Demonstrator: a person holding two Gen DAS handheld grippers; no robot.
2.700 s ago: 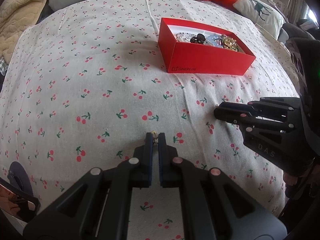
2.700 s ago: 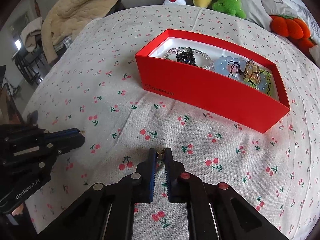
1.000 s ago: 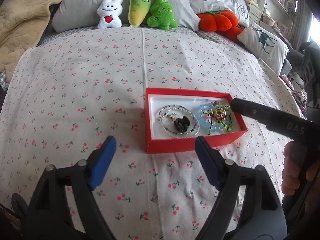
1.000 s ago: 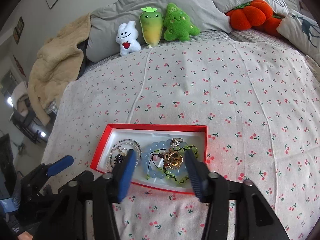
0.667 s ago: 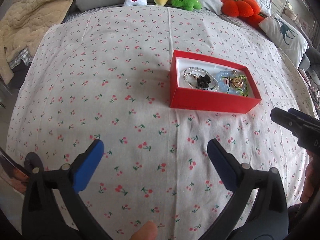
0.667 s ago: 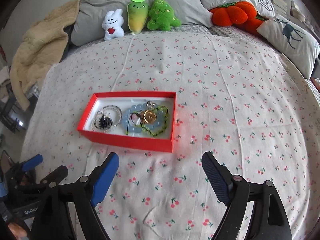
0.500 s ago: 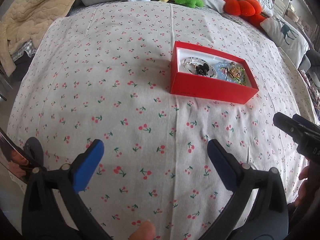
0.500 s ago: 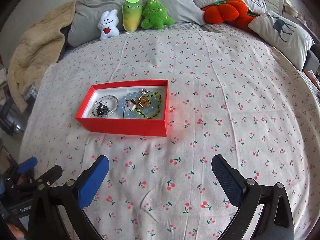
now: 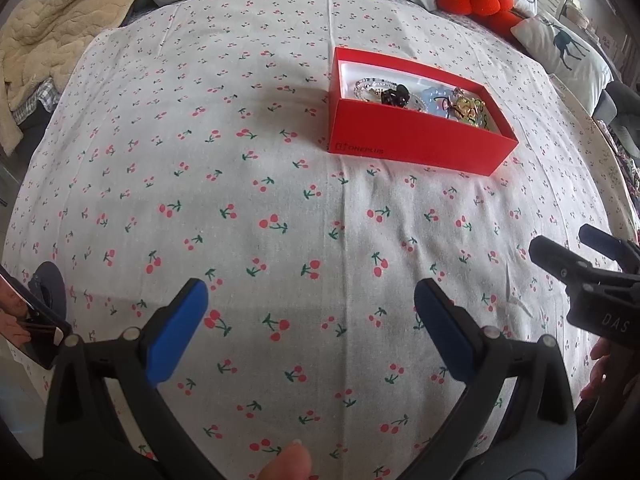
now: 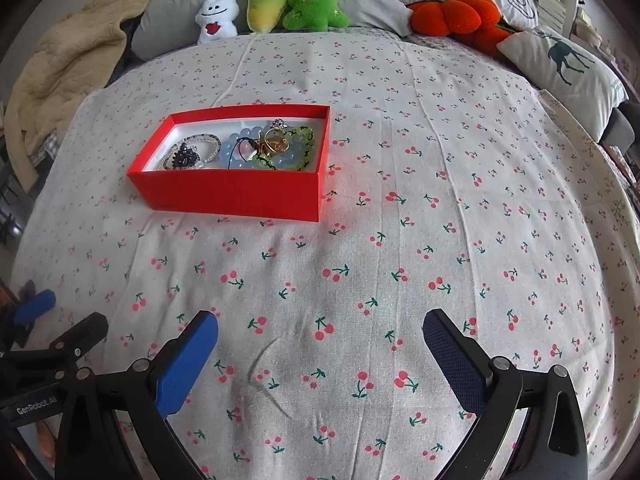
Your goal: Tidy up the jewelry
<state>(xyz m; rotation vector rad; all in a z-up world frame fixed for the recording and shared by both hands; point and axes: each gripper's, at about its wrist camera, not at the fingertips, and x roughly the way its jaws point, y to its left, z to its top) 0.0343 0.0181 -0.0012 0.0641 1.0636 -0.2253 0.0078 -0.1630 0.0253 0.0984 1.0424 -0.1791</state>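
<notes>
A red open box (image 9: 416, 148) (image 10: 236, 194) sits on the cherry-print bedsheet. It holds a clear bead bracelet with a black piece (image 10: 188, 154), a blue bead bracelet (image 10: 240, 156), a green bead string (image 10: 302, 140) and a gold ring piece (image 10: 276, 142). My left gripper (image 9: 310, 320) is open and empty, low over the sheet near the front of the bed. My right gripper (image 10: 320, 344) is open and empty, also near the front. Each gripper shows in the other's view, the right one (image 9: 576, 252) and the left one (image 10: 60, 316).
Plush toys (image 10: 272, 0) and an orange pumpkin cushion (image 10: 452, 16) line the grey pillows at the head of the bed. A beige blanket (image 9: 52, 28) lies at the far left. A deer-print pillow (image 10: 560, 60) lies at the far right.
Both grippers were shut on small jewelry pieces, then opened over the box. They have pulled back from the box toward the front of the bed and stay open and empty.
</notes>
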